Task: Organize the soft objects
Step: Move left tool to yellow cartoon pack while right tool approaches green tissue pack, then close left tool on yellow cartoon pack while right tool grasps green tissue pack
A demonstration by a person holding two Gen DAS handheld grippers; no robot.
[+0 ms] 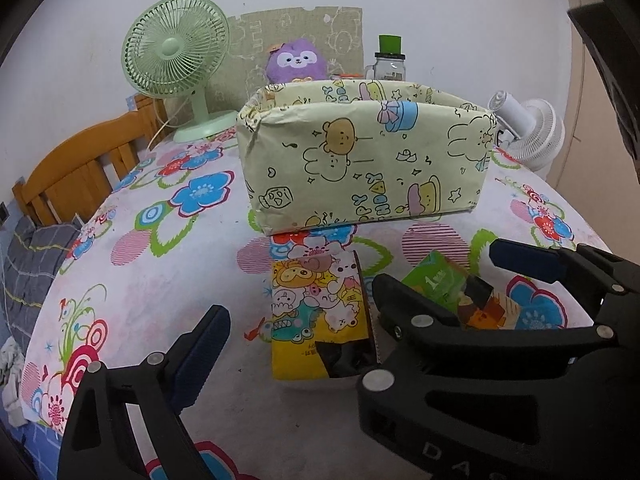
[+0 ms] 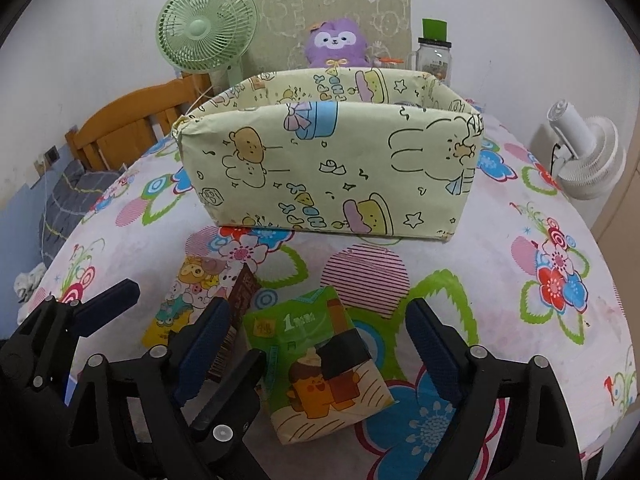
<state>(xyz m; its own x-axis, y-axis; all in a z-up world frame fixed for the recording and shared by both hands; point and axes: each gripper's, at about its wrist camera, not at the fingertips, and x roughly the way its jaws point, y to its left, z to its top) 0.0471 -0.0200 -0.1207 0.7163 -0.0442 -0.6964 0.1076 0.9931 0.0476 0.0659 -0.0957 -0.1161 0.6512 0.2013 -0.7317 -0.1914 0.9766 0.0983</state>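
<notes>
Nearest to us, our right claw (image 2: 316,344) stands wide around the green tissue pack (image 2: 320,364), one blue pad on each side of it, neither pressing it — nothing is held. Our left claw (image 1: 300,332) is spread wide as well, straddling the yellow cartoon tissue pack (image 1: 316,312); whether its right finger touches the pack we cannot tell. Both packs lie side by side on the flowered cloth of the bench (image 2: 520,320), toward its near edge, the yellow one to the left of the green one. Beyond them, about mid-bench, sits the open box wrapped in pale yellow cartoon paper (image 2: 332,172); its inside is mostly hidden from us. Along the far edge stand a green fan (image 2: 206,30), a purple plush toy (image 2: 336,42) and a jar with a green cap (image 2: 434,56) — a white fan (image 2: 588,152) sits off the right edge.
</notes>
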